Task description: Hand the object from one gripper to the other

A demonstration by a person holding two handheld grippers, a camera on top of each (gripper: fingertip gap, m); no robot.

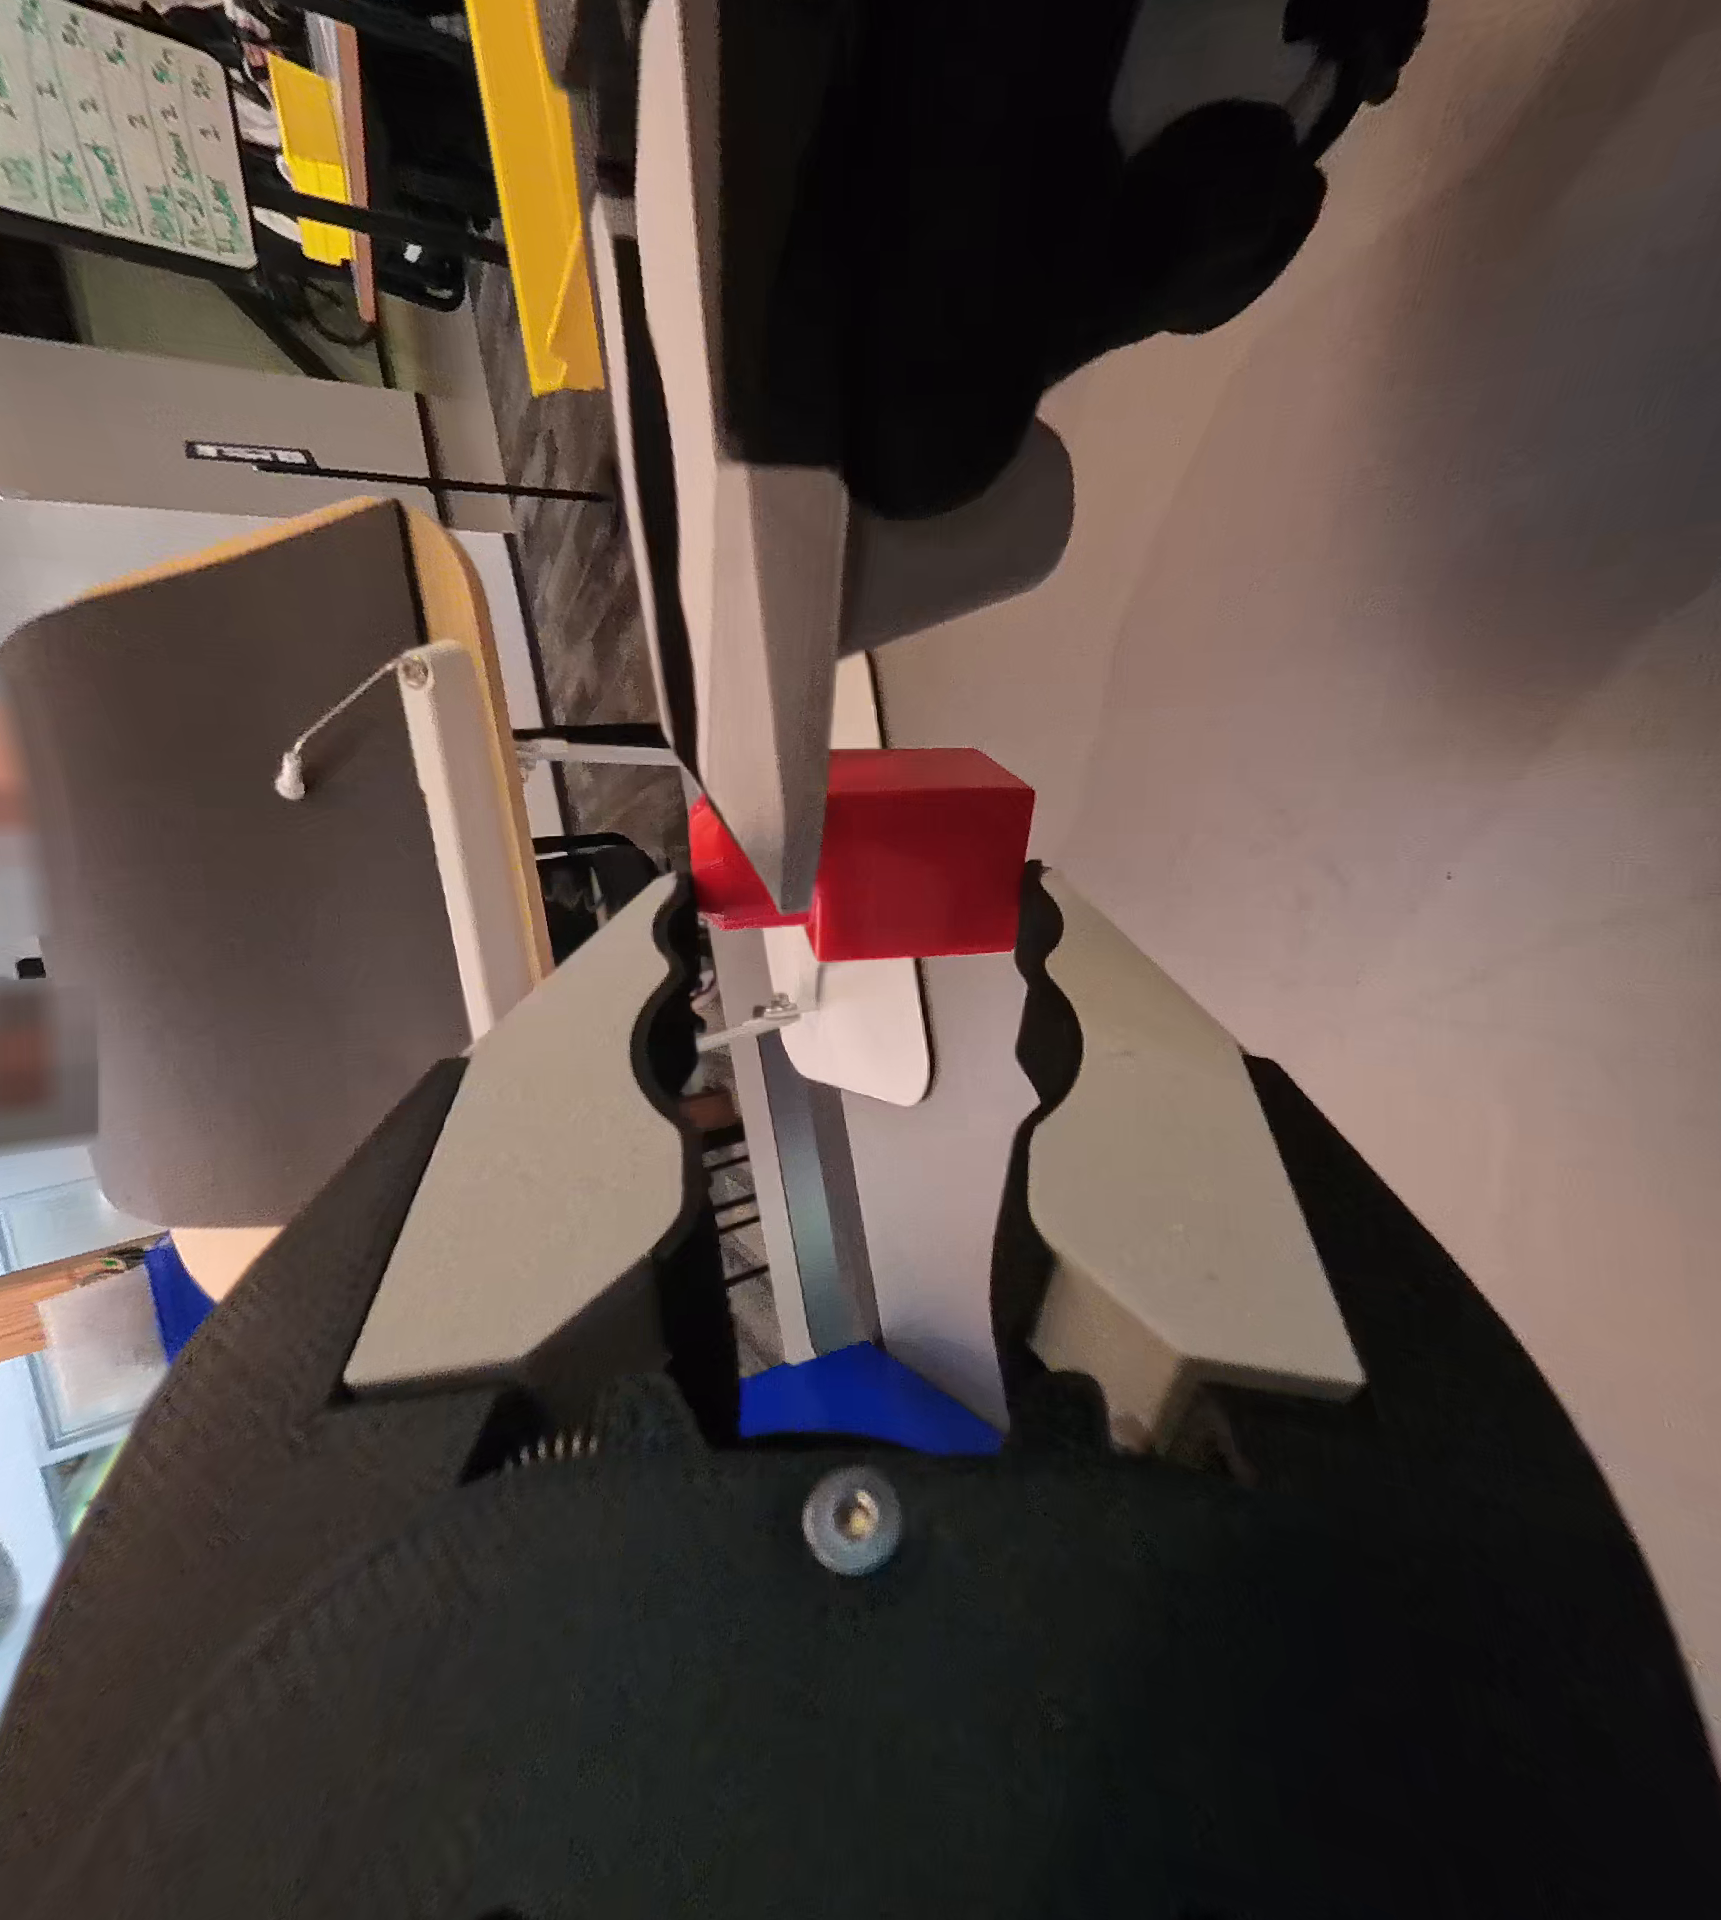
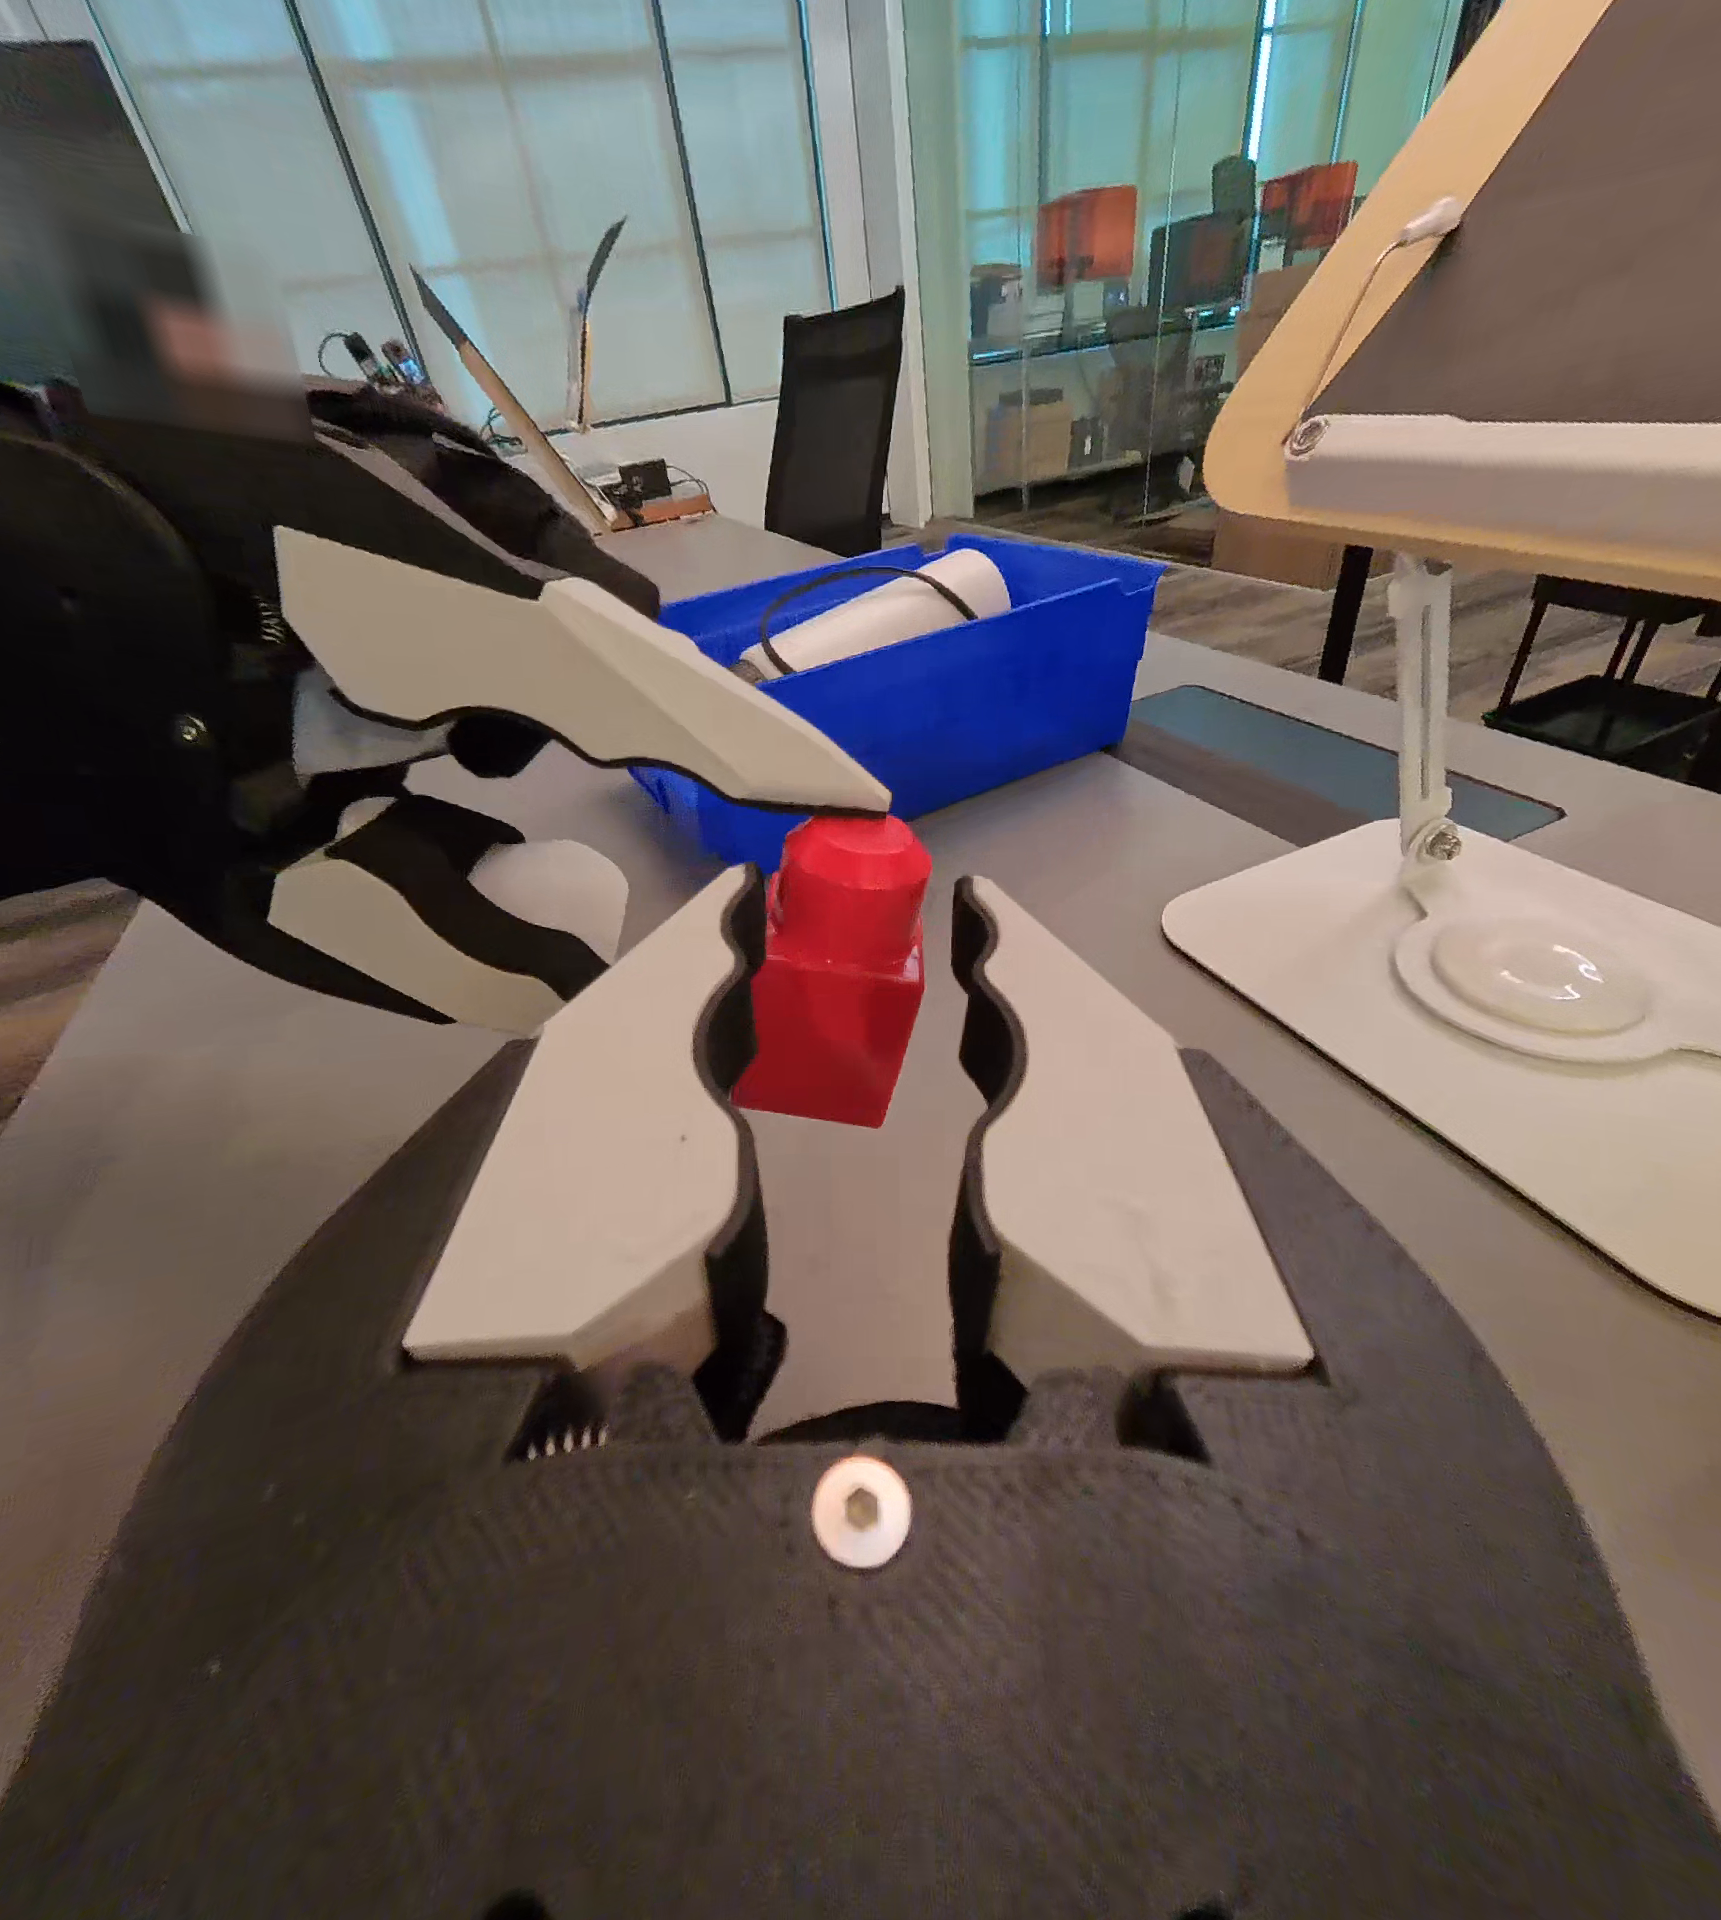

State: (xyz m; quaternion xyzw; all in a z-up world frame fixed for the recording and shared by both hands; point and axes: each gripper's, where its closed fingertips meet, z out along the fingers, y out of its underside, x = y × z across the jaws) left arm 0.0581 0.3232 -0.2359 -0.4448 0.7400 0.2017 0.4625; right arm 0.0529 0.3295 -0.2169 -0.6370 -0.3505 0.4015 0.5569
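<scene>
The red block [image 2: 835,1029], a cube with a round stub on top, hangs in the air above the grey table [image 2: 212,1091]. My left gripper [image 1: 856,888] spans it lengthwise, one tip on each end, and is shut on it. In the right wrist view the left gripper's upper finger [image 2: 627,675] presses on the stub; its lower tip is hidden. My right gripper [image 2: 858,888] straddles the block's sides, open, with a sliver of table showing at its right pad. In the left wrist view the block [image 1: 918,862] shows with a right finger [image 1: 762,675] across it.
A blue bin [image 2: 991,707] with a white roll and a black cable stands just behind the block. A white stand base [image 2: 1458,1091] carrying a tilted board [image 2: 1614,260] fills the right side. A black chair [image 2: 835,416] stands beyond the table.
</scene>
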